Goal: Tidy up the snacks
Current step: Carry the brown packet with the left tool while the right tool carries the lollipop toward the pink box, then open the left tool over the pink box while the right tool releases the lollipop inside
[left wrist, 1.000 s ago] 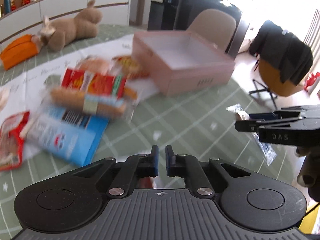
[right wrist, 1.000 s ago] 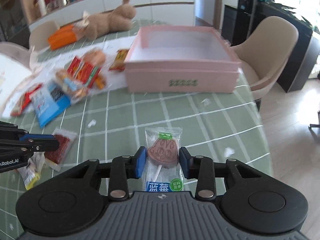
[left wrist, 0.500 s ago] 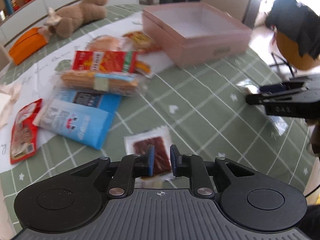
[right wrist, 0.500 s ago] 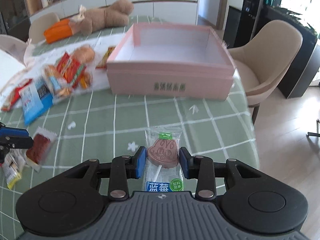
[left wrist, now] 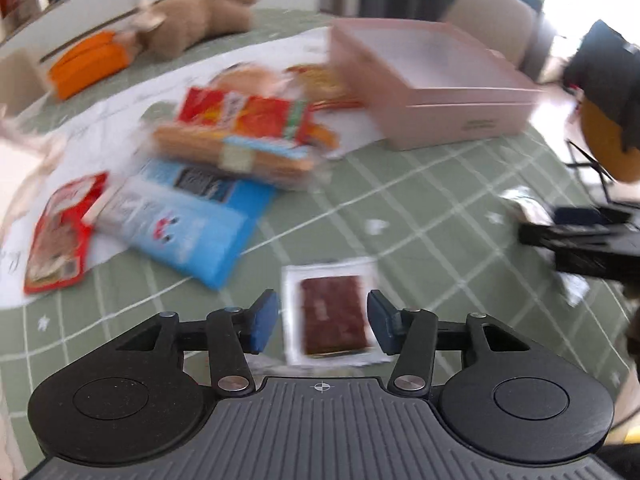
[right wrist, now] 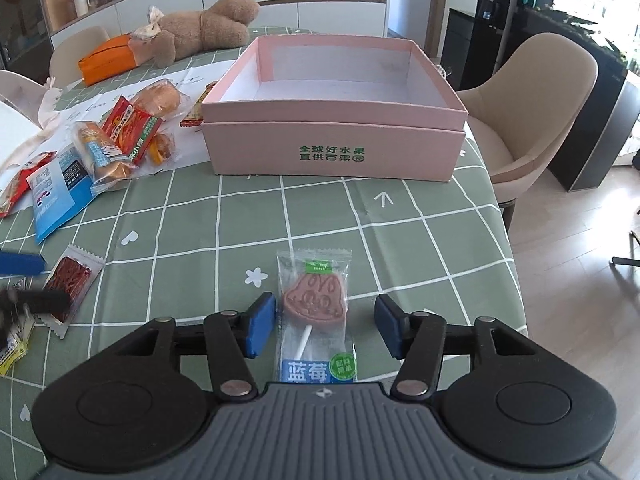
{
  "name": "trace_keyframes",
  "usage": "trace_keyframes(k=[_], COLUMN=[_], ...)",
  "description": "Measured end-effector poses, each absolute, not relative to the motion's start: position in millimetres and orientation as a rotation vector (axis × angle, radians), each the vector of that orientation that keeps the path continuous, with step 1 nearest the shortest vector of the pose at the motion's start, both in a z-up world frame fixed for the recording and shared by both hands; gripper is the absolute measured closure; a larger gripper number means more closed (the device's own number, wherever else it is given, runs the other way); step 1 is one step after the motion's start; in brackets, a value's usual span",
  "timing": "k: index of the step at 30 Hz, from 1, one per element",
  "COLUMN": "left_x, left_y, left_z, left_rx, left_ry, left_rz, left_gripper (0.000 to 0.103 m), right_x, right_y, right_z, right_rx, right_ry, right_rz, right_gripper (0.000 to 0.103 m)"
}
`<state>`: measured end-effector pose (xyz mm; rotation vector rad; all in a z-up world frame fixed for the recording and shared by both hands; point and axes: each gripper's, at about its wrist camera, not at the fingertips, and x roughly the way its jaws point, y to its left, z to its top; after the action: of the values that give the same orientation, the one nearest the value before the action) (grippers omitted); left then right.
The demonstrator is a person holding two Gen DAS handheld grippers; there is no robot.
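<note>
My left gripper (left wrist: 322, 322) has its jaws opening on either side of a clear packet of dark red jerky (left wrist: 332, 314) that lies flat on the green checked tablecloth; the pads stand apart from it. My right gripper (right wrist: 325, 325) is also opening. A wrapped pink lollipop (right wrist: 314, 300) lies on the cloth between its blue pads, untouched by them. An open, empty pink box (right wrist: 332, 152) stands beyond it. A pile of snack packets (right wrist: 112, 140) lies left of the box. The jerky packet (right wrist: 72, 280) also shows at the left edge of the right wrist view.
A brown plush toy (right wrist: 200, 32) and an orange pouch (right wrist: 108, 60) lie at the far side of the table. A beige chair (right wrist: 540, 108) stands off the table's right edge (right wrist: 504, 220). White paper (left wrist: 120, 120) lies under the snack pile. Small wrappers (right wrist: 12, 344) lie near the front left.
The right gripper, shut on the lollipop before, has let it go onto the cloth. The left gripper, shut before, has opened around the jerky packet and tilted down toward it.
</note>
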<state>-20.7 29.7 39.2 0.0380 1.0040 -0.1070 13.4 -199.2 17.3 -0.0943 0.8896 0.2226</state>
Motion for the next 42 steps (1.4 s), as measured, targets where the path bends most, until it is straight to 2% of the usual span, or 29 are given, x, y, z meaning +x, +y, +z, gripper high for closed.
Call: trace_keyframes(k=[2,3,6,9,12,14,15,16,23,26,31,34,35,36,39,42], left_x=[-19.0,-19.0,-18.6,-18.8,-16.3,-15.6,-15.3,-16.1,-26.3,-21.3,42.4,110.6,132.7,148.3,145.8,109.3], left_y=[33.3,31.4,23.5,17.4,12.1,11.0,11.6,12.6,-0.8,-15.2,-44.4,-51.9,-54.1,-56.0,-54.9,-33.1], left_z=[36.4,35.0,32.2,30.9,29.4,28.0,27.4,27.4,33.6,55.0,148.7,176.9,175.0,170.2,157.0,132.8], left_rx=[0.025,0.026,0.042,0.071,0.09,0.093,0.089,0.079,-0.034,-0.109,-0.155,-0.236,-0.242,-0.229,-0.191,-0.221], left_ry=[1.026,1.033,1.034,1.023,1.027,1.016,1.007,0.996,0.955,0.913,0.69,0.701,0.749,0.783,0.795,0.842], left_rz=[-0.111,-0.13,-0.164,-0.158,-0.187,-0.204,-0.21,-0.209,-0.212,-0.227,-0.273,-0.314,-0.291,-0.255,-0.224,-0.176], left_gripper=[0.056,0.059,0.058,0.058,0.052,0.051,0.051,0.06,0.06,0.06,0.059,0.057,0.059,0.061,0.061,0.061], right_x=[11.4,9.8,6.5,5.8,6.5,5.0,3.4,1.4,-2.2,4.6,42.5,85.6,102.4,118.9,142.8,127.4], right_y=[-197.9,-196.8,-190.2,-183.8,-182.7,-183.9,-185.5,-187.5,-217.7,-235.1,-245.0,-240.6,-239.3,-238.4,-248.2,-267.8], right_z=[17.3,17.8,19.5,20.4,22.0,23.8,25.6,27.7,45.0,57.3,113.5,149.2,154.7,156.2,146.2,122.6], right_rx=[-0.096,-0.097,-0.117,-0.131,-0.123,-0.116,-0.112,-0.108,-0.1,-0.078,-0.111,-0.122,-0.12,-0.124,-0.117,-0.074], right_ry=[0.891,0.892,0.892,0.893,0.909,0.92,0.919,0.914,0.902,0.889,0.738,0.635,0.633,0.651,0.714,0.752], right_rz=[0.225,0.23,0.239,0.237,0.231,0.225,0.223,0.225,0.289,0.315,0.401,0.415,0.431,0.427,0.374,0.417], right_gripper=[0.049,0.054,0.063,0.065,0.069,0.069,0.07,0.07,0.07,0.07,0.07,0.063,0.049,0.04,0.04,0.04])
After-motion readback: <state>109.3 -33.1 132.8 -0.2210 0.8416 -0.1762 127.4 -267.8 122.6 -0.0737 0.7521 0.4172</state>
